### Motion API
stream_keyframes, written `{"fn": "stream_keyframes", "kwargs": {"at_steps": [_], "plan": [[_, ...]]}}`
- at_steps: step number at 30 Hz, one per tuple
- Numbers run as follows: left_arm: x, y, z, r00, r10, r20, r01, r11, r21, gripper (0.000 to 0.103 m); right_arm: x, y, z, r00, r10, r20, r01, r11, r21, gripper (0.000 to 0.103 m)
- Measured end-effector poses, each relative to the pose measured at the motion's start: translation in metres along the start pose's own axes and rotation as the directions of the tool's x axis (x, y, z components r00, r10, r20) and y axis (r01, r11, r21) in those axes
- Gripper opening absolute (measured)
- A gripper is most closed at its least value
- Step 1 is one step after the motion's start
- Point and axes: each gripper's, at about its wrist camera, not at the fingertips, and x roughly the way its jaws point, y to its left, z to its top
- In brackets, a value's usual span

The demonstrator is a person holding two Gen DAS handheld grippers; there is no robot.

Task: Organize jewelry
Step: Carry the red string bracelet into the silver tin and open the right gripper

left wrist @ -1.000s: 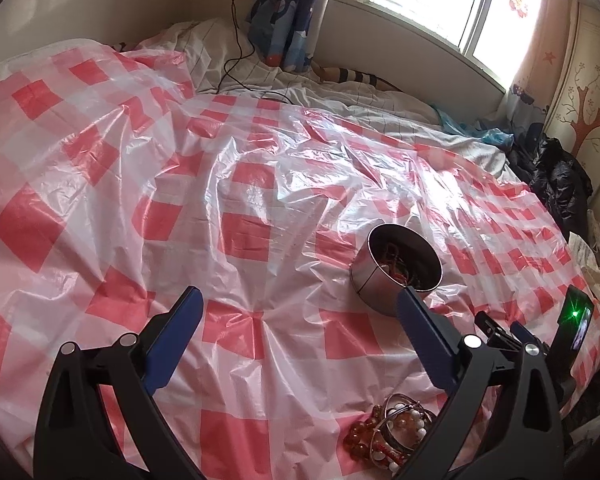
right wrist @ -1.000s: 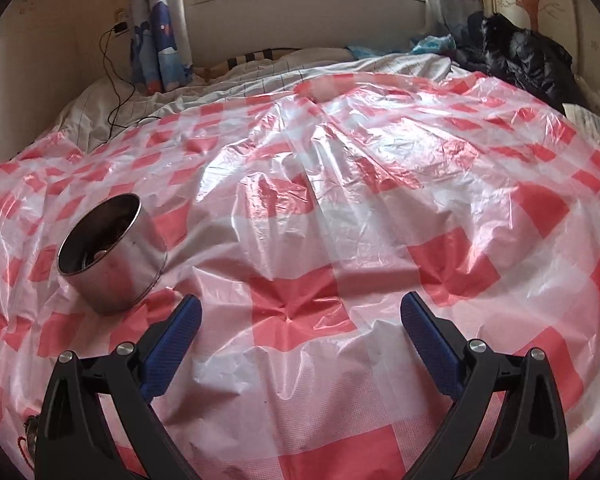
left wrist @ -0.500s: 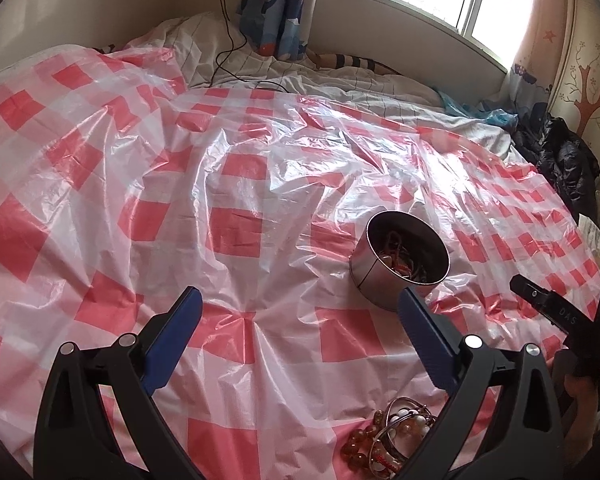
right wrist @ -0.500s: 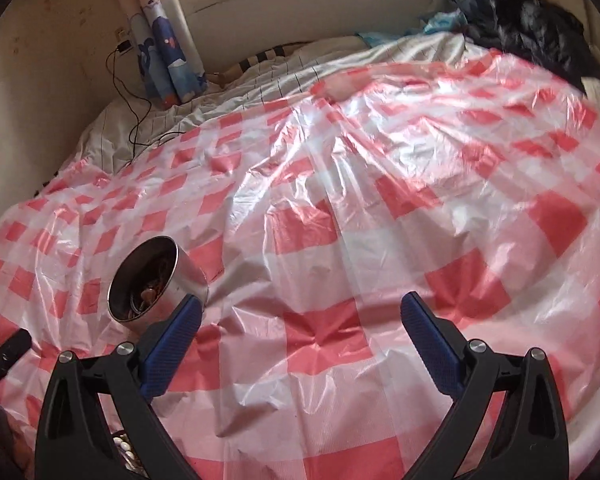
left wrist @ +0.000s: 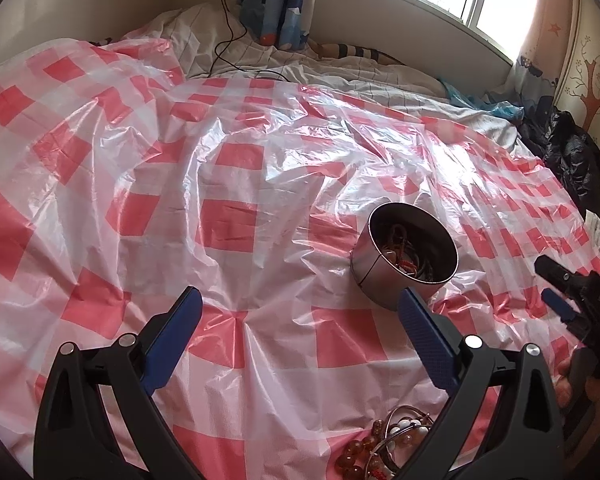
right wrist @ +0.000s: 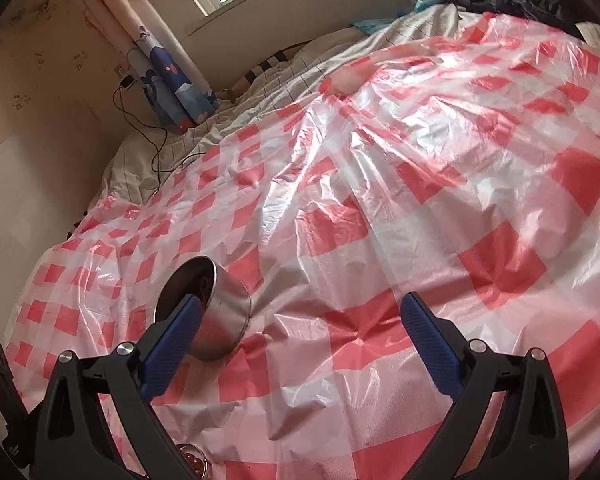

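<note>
1. Left wrist view: left gripper (left wrist: 300,312) spread wide, holding nothing. Bead bracelets (left wrist: 384,446) lie under its right finger, near the steel tin (left wrist: 404,260), which already holds jewelry. Risk: beads roll or snag the plastic sheet (left wrist: 180,168) when pinched.
2. Right wrist view: right gripper (right wrist: 300,312) wide, holding nothing; its left finger overlaps the steel tin (right wrist: 216,316). Risk: a knock tips it on the soft bed.

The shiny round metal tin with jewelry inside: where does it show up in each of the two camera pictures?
Left wrist view: the shiny round metal tin sits right of centre, just beyond the left gripper's right-hand finger.
Right wrist view: the tin is at lower left, partly behind the right gripper's left-hand finger.
Shared landmark: the blue cartoon-print curtain by the window.
</note>
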Motion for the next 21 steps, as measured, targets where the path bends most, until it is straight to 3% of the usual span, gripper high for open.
{"fn": "stream_keyframes", "kwargs": {"at_steps": [4, 6, 8, 10, 16, 21], "plan": [[0.002, -0.005, 0.000, 1.000, 0.002, 0.001, -0.002, 1.000, 0.018, 0.094, -0.023, 0.005, 0.018, 0.993, -0.074, 0.093, 0.092, 0.975, -0.202, 0.095], [0.003, -0.007, 0.000, 1.000, 0.005, -0.001, -0.005, 1.000, 0.023, 0.094, -0.027, -0.005, 0.012, 0.985, -0.119, 0.125, 0.144, 0.965, -0.218, 0.096], [0.005, -0.009, 0.000, 1.000, 0.010, -0.006, -0.010, 1.000, 0.029, 0.094, -0.022, -0.018, 0.013, 0.991, -0.115, 0.073, 0.126, 0.978, -0.167, 0.095], [0.007, -0.011, -0.002, 1.000, 0.015, -0.013, -0.014, 0.999, 0.039, 0.094, -0.026, -0.029, 0.018, 0.995, -0.059, 0.086, 0.067, 0.993, -0.093, 0.095], [0.009, -0.015, -0.004, 1.000, 0.022, -0.022, -0.021, 0.998, 0.059, 0.094, -0.011, -0.051, 0.019, 1.000, -0.002, -0.008, 0.002, 1.000, 0.025, 0.095], [0.011, -0.017, -0.005, 0.999, 0.020, -0.028, -0.018, 0.998, 0.067, 0.094, 0.002, -0.062, 0.015, 0.997, 0.012, -0.071, -0.006, 0.996, 0.089, 0.096]]}}
